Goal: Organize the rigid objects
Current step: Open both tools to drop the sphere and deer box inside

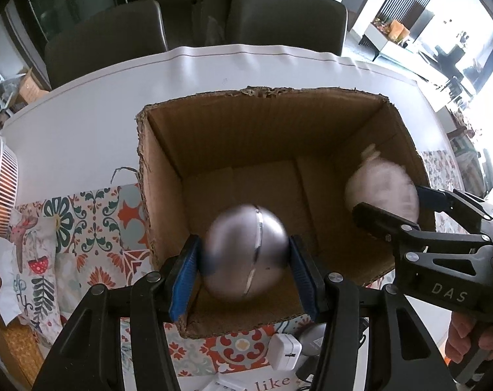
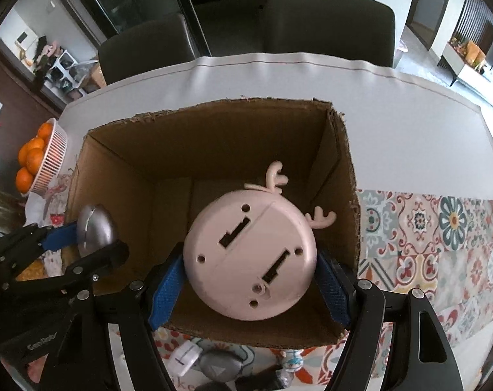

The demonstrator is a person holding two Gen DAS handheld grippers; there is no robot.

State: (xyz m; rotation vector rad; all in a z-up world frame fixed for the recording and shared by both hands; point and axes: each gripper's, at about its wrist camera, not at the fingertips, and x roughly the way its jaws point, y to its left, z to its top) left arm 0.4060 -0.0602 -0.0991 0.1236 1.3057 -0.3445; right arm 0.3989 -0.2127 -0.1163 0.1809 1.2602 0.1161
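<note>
Metal-smooth, the silver ball may slip, so we clamp its sides in our left claw, while our right claw grips the rigid pink toy over the cardboard box.

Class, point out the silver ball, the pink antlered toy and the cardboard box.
silver ball [image 1: 245, 255], left wrist view, its blurred front.
pink antlered toy [image 2: 249, 257], right wrist view, flat underside.
cardboard box [image 2: 214, 130], right wrist view, far inner wall.

Two dark chairs behind white-covered table, patterned runner, bright windows right.
</note>
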